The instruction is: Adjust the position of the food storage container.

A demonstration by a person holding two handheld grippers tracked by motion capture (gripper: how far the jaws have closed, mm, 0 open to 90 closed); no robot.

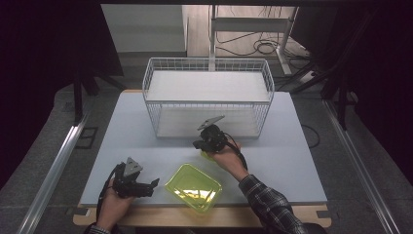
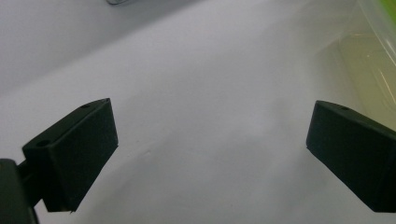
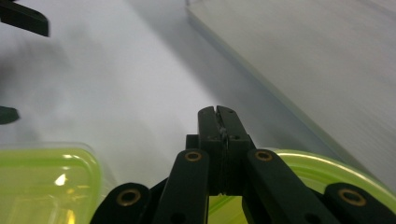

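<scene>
Counting the pieces: two grippers, two yellow-green plastic parts, one basket

Holding a thin yellow-green lid (image 1: 206, 155) by its edge, the right gripper (image 1: 202, 146) sits near the middle of the grey table (image 1: 292, 161), just in front of the white wire basket (image 1: 208, 97). In the right gripper view its two black jaws are pressed together, with the lid's rounded rim (image 3: 322, 168) curving out from under them at the right. A second plastic piece, the yellow-green container (image 1: 193, 187), lies on the table near the front edge, between the two hands and apart from the lid; its corner also shows at the lower left of the right gripper view (image 3: 46, 182).

The left gripper (image 1: 152, 186) rests low over the table at the front left, held in the person's left hand (image 1: 114, 204), its tips pointing toward the container and just short of it. In the left gripper view its jaws stand wide apart with bare table between them, and the container's pale wall (image 2: 369, 65) lies off to the right.

One basket stands at the far side of the table, with two levels: an upper shelf and a lower floor. The right forearm wears a plaid sleeve (image 1: 272, 207)
</scene>
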